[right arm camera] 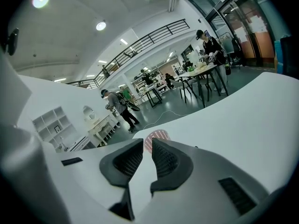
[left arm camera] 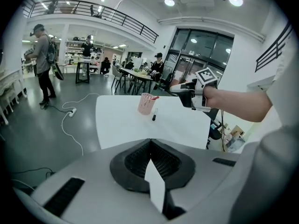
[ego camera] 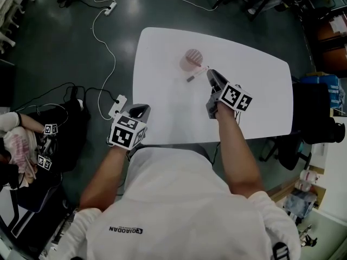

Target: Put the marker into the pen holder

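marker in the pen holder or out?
Out. The marker lies on the table beside the upright pen holder, just ahead of the right claw.

Dark glossy floor [ego camera: 54, 47], mezzanine railing [left arm camera: 107, 13], ceiling spotlights [left arm camera: 236, 0].

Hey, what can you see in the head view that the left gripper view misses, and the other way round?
Only the head view: the person's left forearm and the tagged cube on the left gripper. Only the left gripper view: that gripper's jaws closed together, a standing person and the balcony railing behind. Both: the white table, the pink pen holder, the marker lying on the table beside it, and the right gripper near them.
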`<move>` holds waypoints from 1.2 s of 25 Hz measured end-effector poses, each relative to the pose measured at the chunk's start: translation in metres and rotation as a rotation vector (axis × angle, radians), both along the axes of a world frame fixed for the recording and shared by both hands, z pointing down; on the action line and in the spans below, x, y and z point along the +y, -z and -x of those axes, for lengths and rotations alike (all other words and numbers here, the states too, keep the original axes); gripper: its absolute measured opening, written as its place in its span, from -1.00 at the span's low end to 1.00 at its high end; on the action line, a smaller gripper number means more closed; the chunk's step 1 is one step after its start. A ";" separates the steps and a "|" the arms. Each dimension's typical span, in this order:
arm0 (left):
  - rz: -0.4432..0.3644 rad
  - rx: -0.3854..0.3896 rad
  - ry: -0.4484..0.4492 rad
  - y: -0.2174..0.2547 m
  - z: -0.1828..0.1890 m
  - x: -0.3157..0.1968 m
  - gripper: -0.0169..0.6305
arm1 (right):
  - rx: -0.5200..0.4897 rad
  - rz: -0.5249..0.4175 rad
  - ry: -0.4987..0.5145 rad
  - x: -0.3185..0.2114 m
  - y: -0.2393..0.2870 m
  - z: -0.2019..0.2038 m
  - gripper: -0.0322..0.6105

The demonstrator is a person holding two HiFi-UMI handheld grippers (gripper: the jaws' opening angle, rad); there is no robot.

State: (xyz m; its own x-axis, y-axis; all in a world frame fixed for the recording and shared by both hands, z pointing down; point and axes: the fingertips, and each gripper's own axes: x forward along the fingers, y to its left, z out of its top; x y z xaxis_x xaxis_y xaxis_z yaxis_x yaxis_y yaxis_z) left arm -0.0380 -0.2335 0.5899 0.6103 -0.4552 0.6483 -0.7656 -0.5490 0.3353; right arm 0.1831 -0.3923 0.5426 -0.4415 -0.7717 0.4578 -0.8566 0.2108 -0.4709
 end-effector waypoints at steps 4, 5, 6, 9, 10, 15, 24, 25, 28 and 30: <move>0.007 -0.005 0.023 -0.001 0.007 -0.002 -0.87 | 0.021 -0.007 0.037 0.002 0.002 0.005 -0.66; 0.005 -0.006 0.025 -0.001 0.007 -0.002 -0.87 | 0.020 -0.008 0.044 0.004 0.002 0.005 -0.66; 0.002 -0.007 0.027 0.000 0.008 -0.003 -0.87 | 0.019 -0.010 0.049 0.005 0.002 0.006 -0.66; -0.006 -0.010 0.029 0.001 0.012 -0.007 -0.87 | 0.014 -0.009 0.056 0.006 0.001 0.010 -0.67; -0.007 -0.010 0.029 0.001 0.012 -0.008 -0.87 | 0.013 -0.006 0.056 0.006 0.000 0.010 -0.67; -0.005 -0.010 0.024 0.001 0.009 -0.006 -0.87 | 0.021 0.024 0.051 0.013 -0.014 0.006 -0.70; 0.015 -0.016 0.024 -0.007 0.013 0.000 -0.87 | 0.159 0.093 0.081 0.027 -0.070 0.009 -0.74; 0.017 -0.016 0.026 -0.008 0.014 0.000 -0.87 | 0.191 0.100 0.093 0.028 -0.078 0.011 -0.74; 0.022 -0.015 0.026 -0.010 0.013 0.001 -0.87 | 0.250 0.126 0.113 0.028 -0.098 0.012 -0.72; 0.025 -0.018 0.022 -0.011 0.011 0.002 -0.87 | 0.278 0.139 0.123 0.024 -0.109 0.011 -0.70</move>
State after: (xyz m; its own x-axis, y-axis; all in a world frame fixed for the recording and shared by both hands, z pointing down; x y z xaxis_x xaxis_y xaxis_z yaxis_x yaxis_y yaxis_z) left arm -0.0485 -0.2317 0.6005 0.5886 -0.4517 0.6705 -0.7833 -0.5236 0.3349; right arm 0.1717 -0.3686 0.6518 -0.3709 -0.6424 0.6706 -0.9285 0.2704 -0.2545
